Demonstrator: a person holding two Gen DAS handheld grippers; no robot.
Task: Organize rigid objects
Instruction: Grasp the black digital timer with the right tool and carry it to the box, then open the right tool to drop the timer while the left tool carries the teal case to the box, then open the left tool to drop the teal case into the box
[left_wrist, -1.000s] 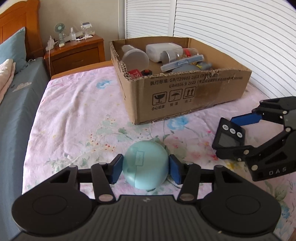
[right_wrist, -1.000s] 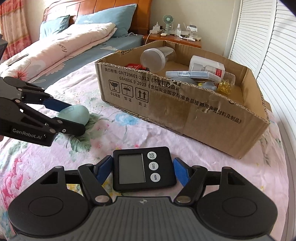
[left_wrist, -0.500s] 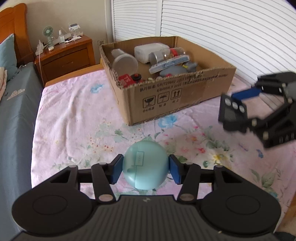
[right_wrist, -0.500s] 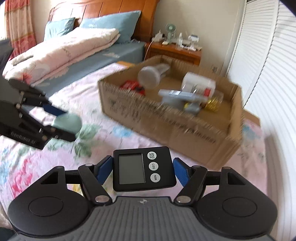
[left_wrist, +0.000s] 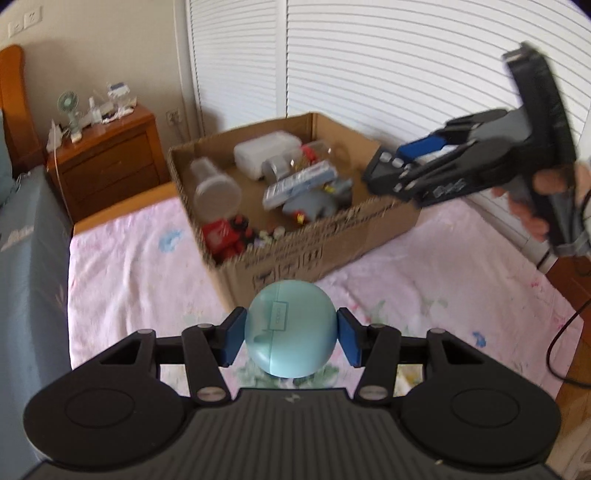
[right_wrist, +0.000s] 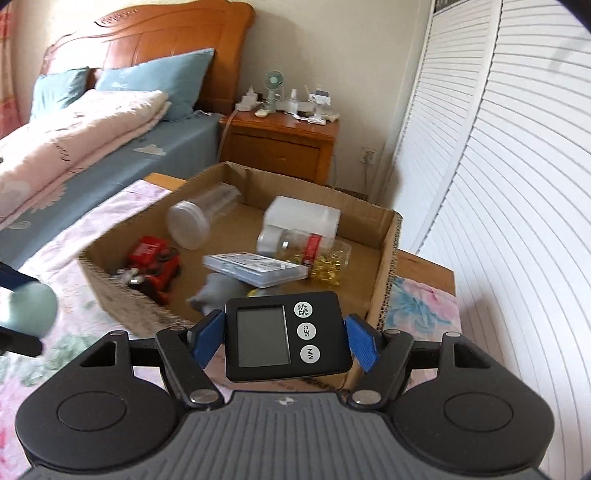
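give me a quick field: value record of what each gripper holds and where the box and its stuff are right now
left gripper: shut on the light blue egg-shaped case, above the floral sheet
right gripper: shut on the black digital timer, at the near rim of the box
cardboard box: open, on the floral sheet
box contents: clear jar on its side, white plastic container, red toy, flat clear case, grey object
nightstand: beyond the box, small fan on top
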